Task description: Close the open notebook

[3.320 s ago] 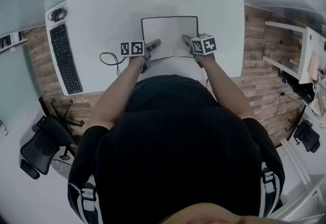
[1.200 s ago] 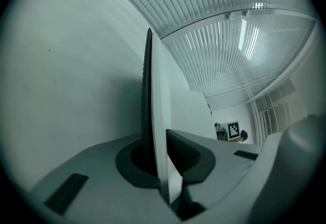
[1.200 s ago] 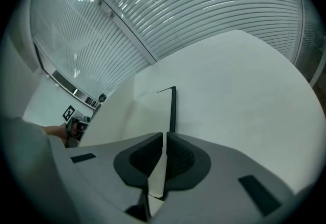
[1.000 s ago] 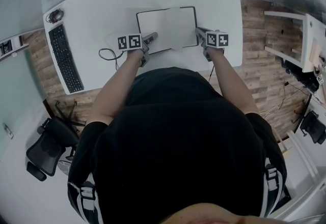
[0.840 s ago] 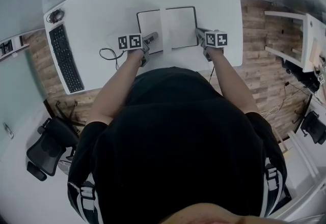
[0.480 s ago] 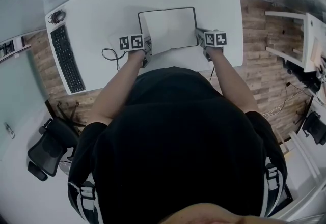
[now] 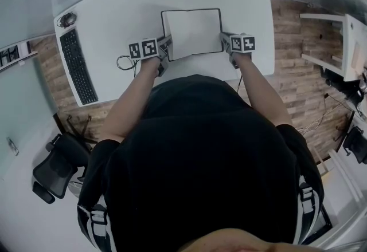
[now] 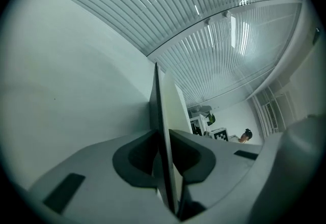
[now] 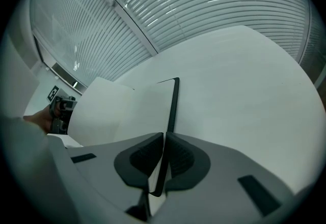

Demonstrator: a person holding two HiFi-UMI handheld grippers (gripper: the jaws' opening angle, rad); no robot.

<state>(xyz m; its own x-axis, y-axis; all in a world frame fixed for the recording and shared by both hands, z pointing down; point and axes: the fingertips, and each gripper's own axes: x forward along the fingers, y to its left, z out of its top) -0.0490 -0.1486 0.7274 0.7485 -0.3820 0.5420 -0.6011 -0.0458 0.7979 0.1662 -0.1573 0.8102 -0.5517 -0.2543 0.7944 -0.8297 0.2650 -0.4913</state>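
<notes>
The notebook (image 7: 194,32), white-paged with a black cover, lies on the white desk (image 7: 114,10). Its right half rests flat. Its left half is lifted off the desk and tilts towards the right. My left gripper (image 7: 166,44) is shut on that raised left half; in the left gripper view the cover and pages (image 8: 164,116) stand on edge between the pads of my left gripper (image 8: 162,141). My right gripper (image 7: 225,40) is shut on the near right edge of the black cover (image 9: 173,103), which runs away from the right gripper (image 9: 164,142).
A black keyboard (image 7: 78,73) lies along the desk's left side, with a dark cable loop (image 7: 123,63) near my left hand and a small dark object (image 7: 67,18) at the far left corner. An office chair (image 7: 54,170) stands on the wooden floor; shelving (image 7: 338,33) is at right.
The notebook lay flat and fully open. My left gripper has since risen with the left half, which now tilts rightwards over the pages. The right gripper has kept still.
</notes>
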